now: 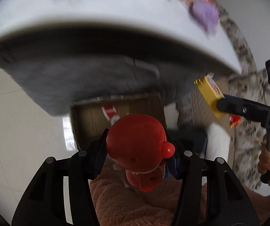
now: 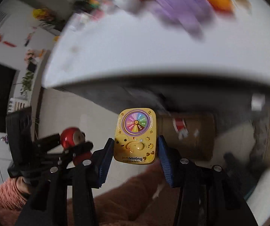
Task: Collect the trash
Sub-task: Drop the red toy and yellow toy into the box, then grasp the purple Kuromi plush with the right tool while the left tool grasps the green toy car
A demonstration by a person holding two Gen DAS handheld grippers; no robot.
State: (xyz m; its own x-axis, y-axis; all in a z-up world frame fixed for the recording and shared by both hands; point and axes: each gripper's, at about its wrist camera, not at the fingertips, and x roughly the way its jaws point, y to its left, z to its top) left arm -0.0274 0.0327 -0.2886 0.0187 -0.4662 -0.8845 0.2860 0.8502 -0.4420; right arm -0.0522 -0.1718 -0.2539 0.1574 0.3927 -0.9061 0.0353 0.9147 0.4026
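My left gripper is shut on a red round-headed plastic toy figure, which fills the gap between its blue pads. My right gripper is shut on a flat yellow toy case with a colourful spinner wheel on its face. From the left wrist view that yellow case shows at the right, in the right gripper. The right wrist view catches the left gripper at the left with the red figure. Both grippers point down, in front of an open cardboard box on the floor under the table.
A white table overhangs the box; its near edge is close above both grippers. A blurred purple item and other colourful things lie on it. A hand and brown fleece clothing are near. Pale tiled floor lies left.
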